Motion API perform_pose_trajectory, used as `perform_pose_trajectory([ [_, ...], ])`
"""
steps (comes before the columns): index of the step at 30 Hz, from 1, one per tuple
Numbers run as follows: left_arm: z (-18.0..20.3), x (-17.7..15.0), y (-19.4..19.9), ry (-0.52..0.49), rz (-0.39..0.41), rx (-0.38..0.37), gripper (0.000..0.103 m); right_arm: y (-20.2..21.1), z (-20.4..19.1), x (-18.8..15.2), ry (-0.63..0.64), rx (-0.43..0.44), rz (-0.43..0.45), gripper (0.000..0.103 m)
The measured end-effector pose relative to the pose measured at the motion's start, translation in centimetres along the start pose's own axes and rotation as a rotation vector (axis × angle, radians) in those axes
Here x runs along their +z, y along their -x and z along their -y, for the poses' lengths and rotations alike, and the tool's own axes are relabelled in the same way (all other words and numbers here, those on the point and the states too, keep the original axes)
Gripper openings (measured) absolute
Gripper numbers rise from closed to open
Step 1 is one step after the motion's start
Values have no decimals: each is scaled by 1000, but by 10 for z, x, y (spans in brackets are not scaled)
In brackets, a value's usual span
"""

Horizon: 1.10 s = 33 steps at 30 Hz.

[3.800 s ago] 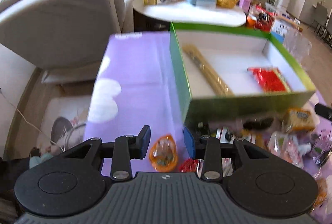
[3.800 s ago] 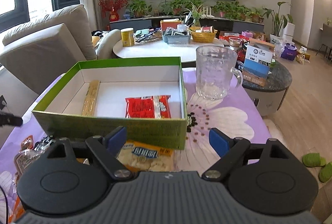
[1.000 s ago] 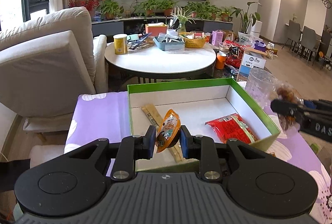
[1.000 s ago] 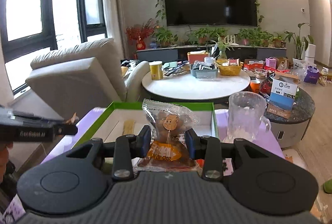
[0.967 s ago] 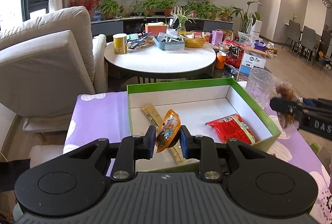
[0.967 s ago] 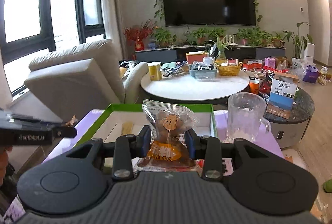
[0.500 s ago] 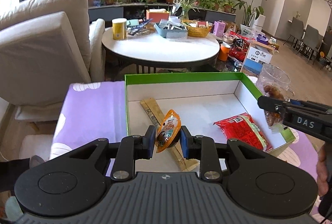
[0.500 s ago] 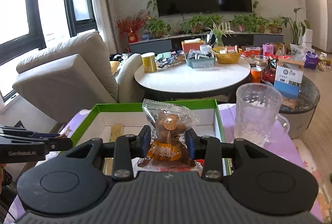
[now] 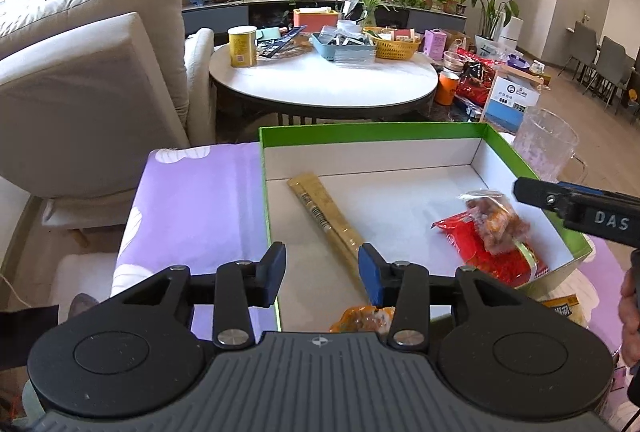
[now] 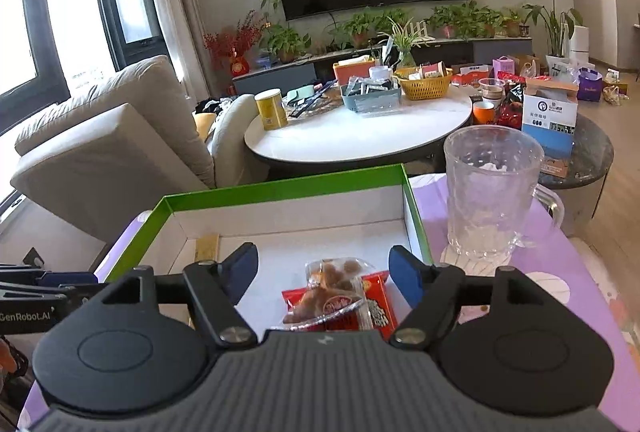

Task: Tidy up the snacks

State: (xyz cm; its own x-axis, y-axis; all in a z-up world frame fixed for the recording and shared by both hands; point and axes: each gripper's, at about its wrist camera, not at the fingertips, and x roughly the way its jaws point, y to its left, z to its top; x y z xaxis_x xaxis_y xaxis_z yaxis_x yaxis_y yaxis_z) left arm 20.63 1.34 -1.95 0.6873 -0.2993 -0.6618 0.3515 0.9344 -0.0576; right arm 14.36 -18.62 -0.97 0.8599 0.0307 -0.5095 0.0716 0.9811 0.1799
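Placement step in hand: both the left gripper (image 9: 322, 274) and right gripper (image 10: 323, 274) stand spread and empty, the clear snack bag (image 10: 330, 290) lying on the red packet (image 10: 374, 312) inside the green box (image 9: 372, 130), the orange packet (image 9: 362, 318) at its near edge; next move likely calls for fetching another loose snack.

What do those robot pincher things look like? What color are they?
Each gripper is mostly black. The left gripper and right gripper both have blue pads on the fingertips, black linkage bars with silver screws, two round black discs and a ribbed grey body. From the side, white lettering reads "DAS" on the right one and "GenRobot.AI" on the left.
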Motion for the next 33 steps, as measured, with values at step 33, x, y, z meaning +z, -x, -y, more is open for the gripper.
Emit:
perform_pose_trajectory([
  [33,-22,-125,78,-129,-181,-97,38,84,31,-102,18,-27,-145,92],
])
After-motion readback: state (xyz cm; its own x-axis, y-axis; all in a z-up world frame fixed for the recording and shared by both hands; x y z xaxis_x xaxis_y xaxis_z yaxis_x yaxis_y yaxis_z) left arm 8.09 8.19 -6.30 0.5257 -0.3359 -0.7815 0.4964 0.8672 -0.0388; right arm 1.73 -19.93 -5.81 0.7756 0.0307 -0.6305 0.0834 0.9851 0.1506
